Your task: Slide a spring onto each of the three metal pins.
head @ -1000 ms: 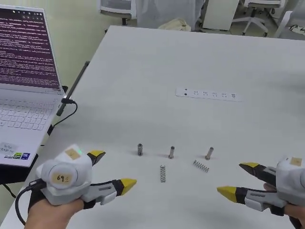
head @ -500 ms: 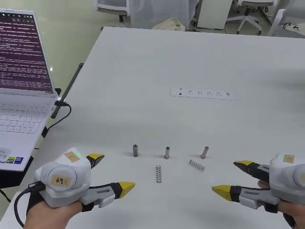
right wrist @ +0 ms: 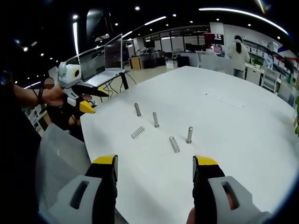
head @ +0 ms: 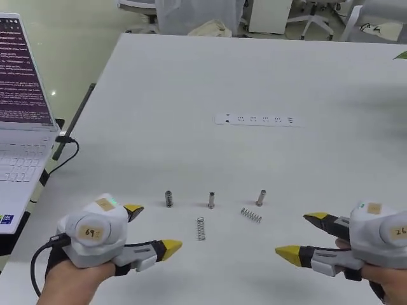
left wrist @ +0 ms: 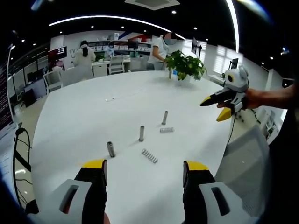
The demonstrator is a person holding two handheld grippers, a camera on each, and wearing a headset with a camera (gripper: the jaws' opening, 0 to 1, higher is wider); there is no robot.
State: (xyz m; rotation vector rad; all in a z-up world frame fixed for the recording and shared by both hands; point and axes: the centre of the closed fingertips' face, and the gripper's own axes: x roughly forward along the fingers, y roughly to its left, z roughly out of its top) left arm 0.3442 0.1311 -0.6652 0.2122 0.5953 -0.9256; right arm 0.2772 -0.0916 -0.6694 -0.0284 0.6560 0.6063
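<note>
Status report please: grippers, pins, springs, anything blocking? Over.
Left gripper, right gripper open, empty. Left pin looks sprung; middle pin, right pin bare. Near spring, right spring loose on table. Nothing blocking.

**Three cameras, one row of pins**

The head view looks forward and down from the near edge of the table [head: 191, 76], farthest off, the pins [head: 211, 199] at lower centre. The left gripper view sits low and close over the table, facing the pins at centre, the right gripper [left wrist: 211, 109] at upper right. The right gripper view does likewise, the left gripper [right wrist: 97, 101] at upper left. All three share pins and springs [head: 201, 228].
</note>
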